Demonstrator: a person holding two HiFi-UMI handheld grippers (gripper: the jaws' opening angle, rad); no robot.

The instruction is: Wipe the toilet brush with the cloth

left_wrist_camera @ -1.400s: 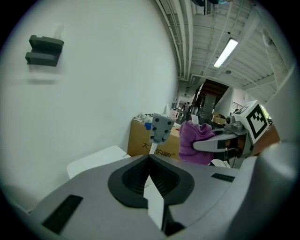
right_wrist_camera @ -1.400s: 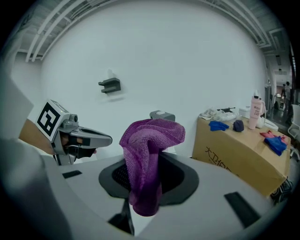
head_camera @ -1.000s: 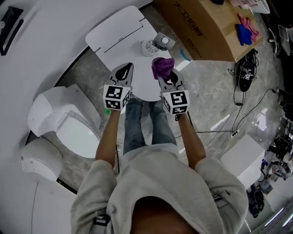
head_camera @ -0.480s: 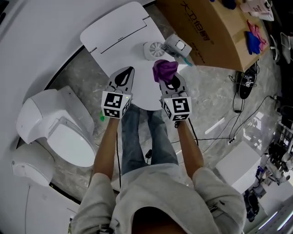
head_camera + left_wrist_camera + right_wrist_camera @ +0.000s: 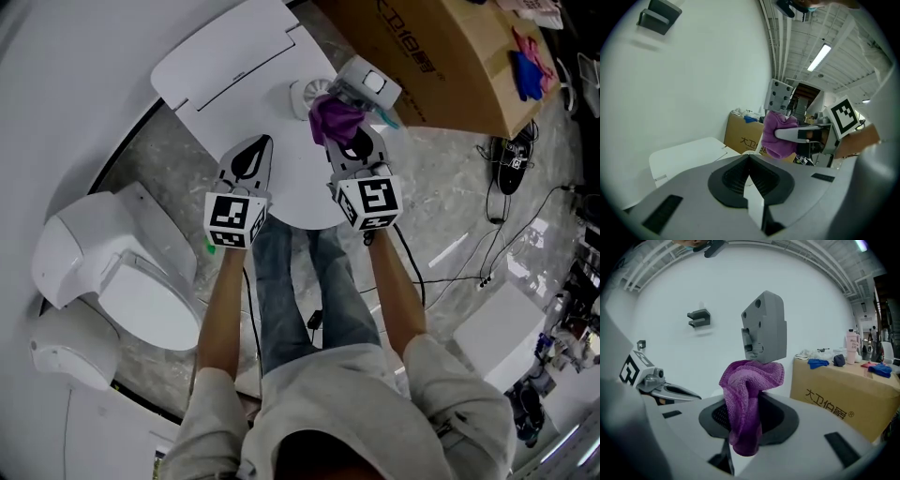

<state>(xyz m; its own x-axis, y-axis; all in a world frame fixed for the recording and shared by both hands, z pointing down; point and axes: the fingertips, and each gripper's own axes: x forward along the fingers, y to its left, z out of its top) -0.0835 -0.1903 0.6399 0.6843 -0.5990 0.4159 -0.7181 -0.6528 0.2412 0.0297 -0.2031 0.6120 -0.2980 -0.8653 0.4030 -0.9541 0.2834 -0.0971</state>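
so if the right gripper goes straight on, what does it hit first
Most likely the grey block dead ahead of the right gripper; the cloth shut in its jaws would touch it first. The two look very close, though depth is unclear.

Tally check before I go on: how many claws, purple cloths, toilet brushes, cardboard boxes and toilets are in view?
Claws: 2, left claw and right claw
Purple cloth: 1
Toilet brush: 1
Cardboard box: 1
Toilet: 1
Total: 6
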